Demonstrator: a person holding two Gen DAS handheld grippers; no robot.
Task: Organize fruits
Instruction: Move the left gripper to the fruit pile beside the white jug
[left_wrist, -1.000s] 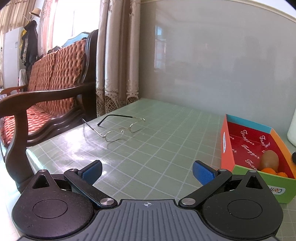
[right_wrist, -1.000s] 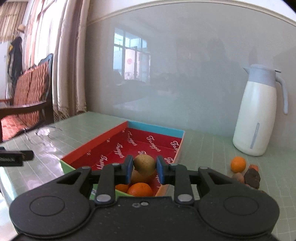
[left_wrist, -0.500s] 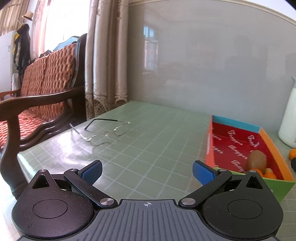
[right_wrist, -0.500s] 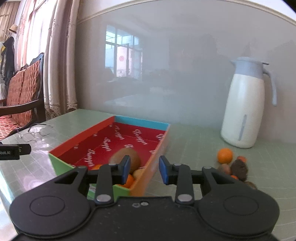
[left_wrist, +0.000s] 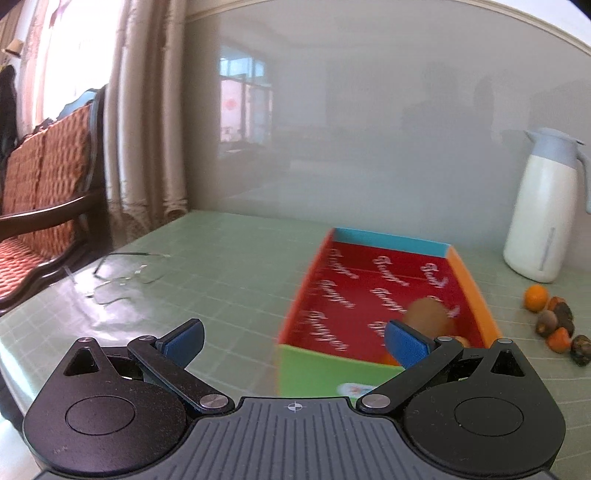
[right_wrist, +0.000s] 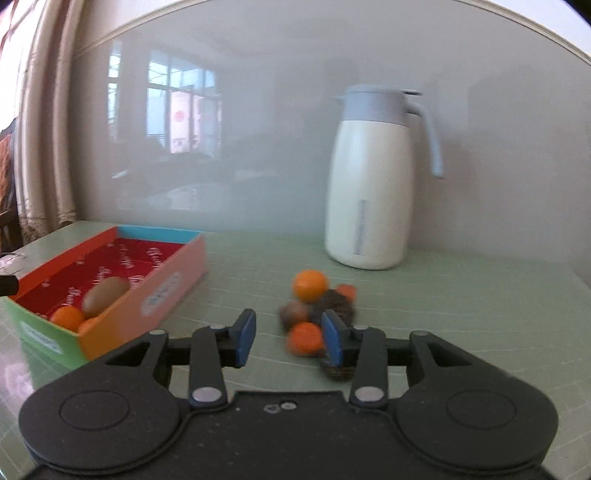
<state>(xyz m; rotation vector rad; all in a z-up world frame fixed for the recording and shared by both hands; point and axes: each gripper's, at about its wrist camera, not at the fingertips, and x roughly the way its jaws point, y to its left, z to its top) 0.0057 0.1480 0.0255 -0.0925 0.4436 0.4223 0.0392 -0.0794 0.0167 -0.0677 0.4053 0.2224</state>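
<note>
1. On the green tablecloth, at ten o'clock in our left view, a pair of glasses lies well apart from the fruit.
2. Our left gripper hangs with its blue pads wide apart and nothing between them; the box sits at about one o'clock.
3. Inside the box a kiwi lies with its long axis running eight to two, orange fruits touching it.
4. Our right gripper has just been opening; its pads stand apart, empty.
5. The loose pile lies at twelve to one o'clock just beyond it, so we judge this hand nearer. The closest orange piece shows in the gap.
6. A white jug stands farther back at one o'clock.
</note>
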